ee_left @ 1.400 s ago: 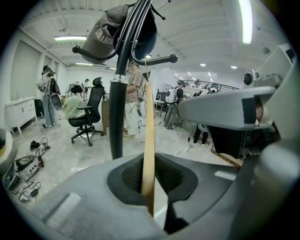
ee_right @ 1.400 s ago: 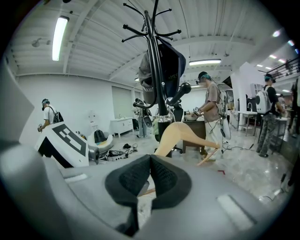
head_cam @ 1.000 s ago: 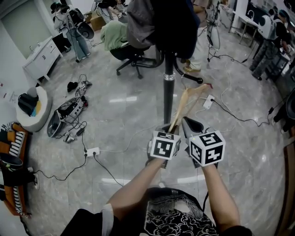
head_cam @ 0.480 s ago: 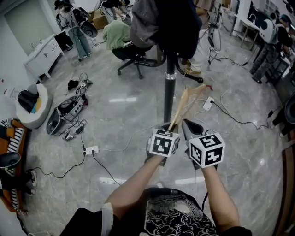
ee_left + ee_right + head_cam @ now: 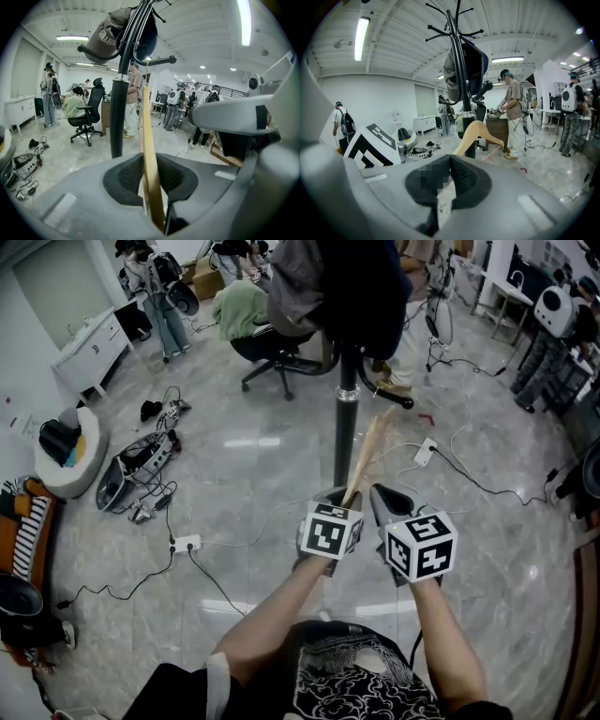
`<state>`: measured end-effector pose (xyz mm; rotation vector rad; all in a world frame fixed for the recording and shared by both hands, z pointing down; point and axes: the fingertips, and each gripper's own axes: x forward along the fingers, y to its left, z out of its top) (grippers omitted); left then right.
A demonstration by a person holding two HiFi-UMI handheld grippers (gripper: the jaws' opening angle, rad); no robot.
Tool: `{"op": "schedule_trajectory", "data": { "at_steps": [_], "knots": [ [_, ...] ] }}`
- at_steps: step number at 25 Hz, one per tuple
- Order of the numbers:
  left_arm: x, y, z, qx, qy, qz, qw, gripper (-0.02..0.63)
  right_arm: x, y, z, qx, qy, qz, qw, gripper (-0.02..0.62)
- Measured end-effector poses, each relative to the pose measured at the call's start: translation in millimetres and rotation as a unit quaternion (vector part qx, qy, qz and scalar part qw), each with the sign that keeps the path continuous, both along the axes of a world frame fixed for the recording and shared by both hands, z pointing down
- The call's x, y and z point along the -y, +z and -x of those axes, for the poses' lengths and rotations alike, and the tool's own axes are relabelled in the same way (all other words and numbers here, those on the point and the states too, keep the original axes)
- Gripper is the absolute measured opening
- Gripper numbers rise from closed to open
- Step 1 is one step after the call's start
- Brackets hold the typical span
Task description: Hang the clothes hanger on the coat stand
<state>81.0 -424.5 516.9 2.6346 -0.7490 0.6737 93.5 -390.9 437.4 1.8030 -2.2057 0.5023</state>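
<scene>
A pale wooden clothes hanger (image 5: 367,454) sticks up out of my left gripper (image 5: 343,499), whose jaws are shut on its lower end. In the left gripper view the hanger (image 5: 148,136) runs edge-on between the pads of the left gripper (image 5: 153,165). Just beyond it rises the black pole of the coat stand (image 5: 345,423), its top loaded with dark clothes (image 5: 352,287) and a cap (image 5: 105,40). My right gripper (image 5: 389,499) stands close beside the left one, shut and empty. The right gripper view shows the hanger (image 5: 476,135) ahead of the right gripper (image 5: 449,161), apart from it.
An office chair (image 5: 272,352) with a green garment (image 5: 234,310) stands behind the stand. Cables and power strips (image 5: 187,546) trail over the grey marble floor, another strip (image 5: 424,448) at right. Bags and gear (image 5: 136,465) lie at left. People stand at the back.
The hanger has turned in the left gripper and now shows nearly edge-on, closer to the pole. Both grippers stay about where they were.
</scene>
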Motion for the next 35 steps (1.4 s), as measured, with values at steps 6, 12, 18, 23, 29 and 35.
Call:
{"op": "schedule_trajectory", "data": {
  "at_steps": [6, 12, 18, 23, 29, 35],
  "knots": [
    [-3, -3, -2, -0.005, -0.008, 0.004, 0.9999, 0.057, -2, -1, -4, 0.002, -0.007, 0.000, 1.000, 0.000],
    [-5, -9, 3, -0.004, -0.022, 0.000, 0.9997, 0.088, -5, -4, 1, 0.006, -0.019, -0.001, 1.000, 0.000],
    [-13, -16, 9, -0.003, -0.036, -0.003, 0.9994, 0.107, -11, -9, 4, 0.010, -0.032, -0.004, 0.999, 0.000],
    [-24, -25, 16, -0.013, -0.047, -0.010, 0.9988, 0.107, -21, -9, 10, 0.016, -0.042, -0.007, 0.999, 0.000],
    [-39, -44, 24, -0.032, -0.061, -0.029, 0.9972, 0.106, -36, -10, 15, 0.022, -0.049, -0.011, 0.999, 0.000],
    [-64, -66, 23, -0.050, -0.073, -0.033, 0.9956, 0.106, -53, -19, 9, 0.028, -0.054, -0.017, 0.998, 0.000]
  ]
}}
